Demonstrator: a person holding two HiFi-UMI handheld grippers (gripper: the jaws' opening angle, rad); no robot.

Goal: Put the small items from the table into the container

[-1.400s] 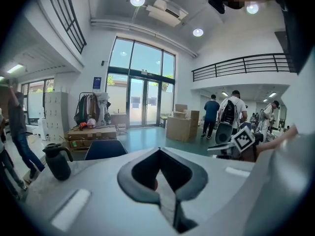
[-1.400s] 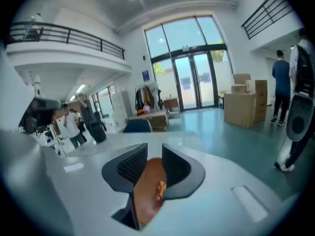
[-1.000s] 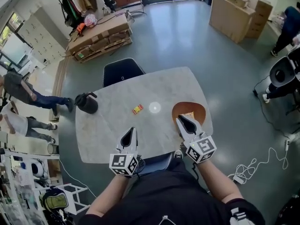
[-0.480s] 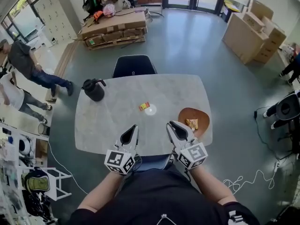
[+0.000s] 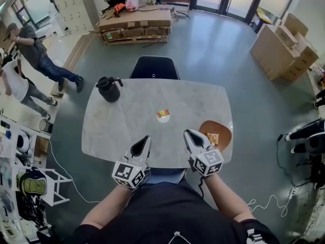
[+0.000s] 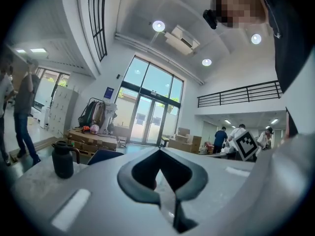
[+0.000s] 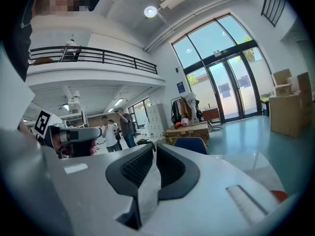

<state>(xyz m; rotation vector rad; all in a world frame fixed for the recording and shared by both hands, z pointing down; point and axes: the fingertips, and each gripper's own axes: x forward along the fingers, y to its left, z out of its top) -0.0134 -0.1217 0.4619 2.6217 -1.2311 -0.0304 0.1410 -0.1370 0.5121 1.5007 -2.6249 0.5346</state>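
The left gripper [image 5: 143, 139] is hovering over the table [image 5: 122, 126] at its 6 o'clock edge, jaws pressed together and empty. The right gripper [image 5: 189, 133], just beside it toward 5 o'clock, is closing its narrow jaws with nothing between them. A red-yellow packet [image 5: 163, 114] is lying near the table's middle, apart from both. The bowl [image 5: 224, 128] is sitting at 4 o'clock, holding one snack [image 5: 213, 138]. A jug [image 5: 108, 89] is standing at 10 o'clock.

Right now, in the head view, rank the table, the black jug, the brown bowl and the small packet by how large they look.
1. table, by far the largest
2. brown bowl
3. black jug, only a little smaller than the bowl
4. small packet, clearly the smallest
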